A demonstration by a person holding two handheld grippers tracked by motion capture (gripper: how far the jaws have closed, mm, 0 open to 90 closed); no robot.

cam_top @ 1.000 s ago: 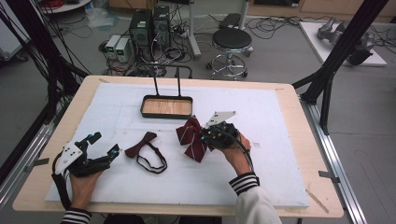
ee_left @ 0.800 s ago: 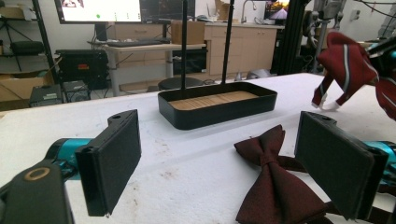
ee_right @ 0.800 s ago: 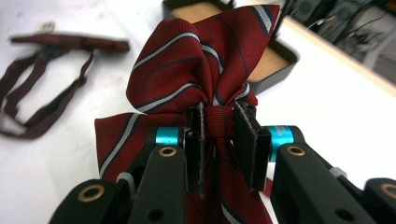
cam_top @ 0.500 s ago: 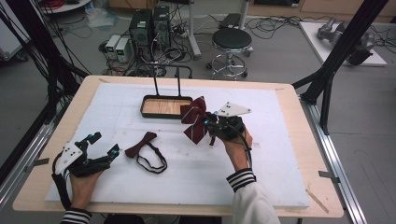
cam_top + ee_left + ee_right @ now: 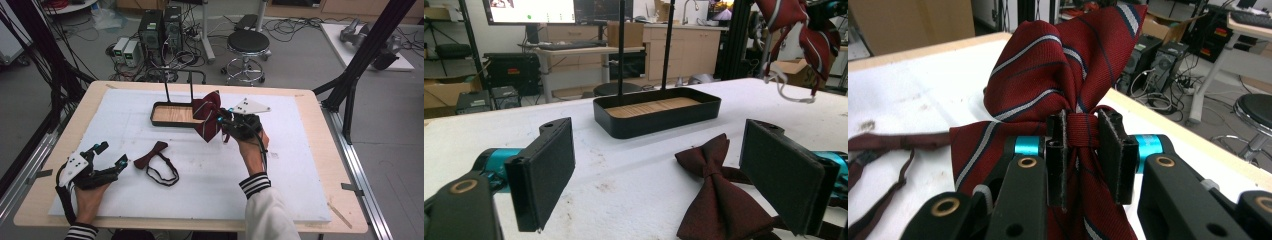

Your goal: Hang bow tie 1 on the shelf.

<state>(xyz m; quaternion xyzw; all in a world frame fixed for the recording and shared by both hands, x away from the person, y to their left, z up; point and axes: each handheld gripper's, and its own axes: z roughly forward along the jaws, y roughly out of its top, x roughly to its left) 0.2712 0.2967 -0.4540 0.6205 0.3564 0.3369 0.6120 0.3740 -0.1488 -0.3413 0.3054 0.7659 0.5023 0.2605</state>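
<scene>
A red striped bow tie (image 5: 209,119) hangs in the air beside the black stand tray (image 5: 161,107), and my right gripper (image 5: 223,128) is shut on its centre knot (image 5: 1082,131). The striped bow tie (image 5: 809,30) appears high at the right of the left gripper view. A dark maroon bow tie (image 5: 151,155) with its strap lies flat on the white mat, just right of my left gripper (image 5: 111,156). That gripper rests near the table's front left with its jaws wide open, and the maroon bow tie (image 5: 716,200) lies between and ahead of its pads (image 5: 546,170).
The tray (image 5: 704,102) has a wooden floor and two upright black rods (image 5: 166,90). The white mat (image 5: 300,165) covers most of the wooden table. Beyond the far edge stand a stool (image 5: 248,42), computer boxes and cables.
My right gripper has lifted the striped bow tie up off the mat and carried it toward the tray's right end. The left gripper and the maroon bow tie have stayed put.
</scene>
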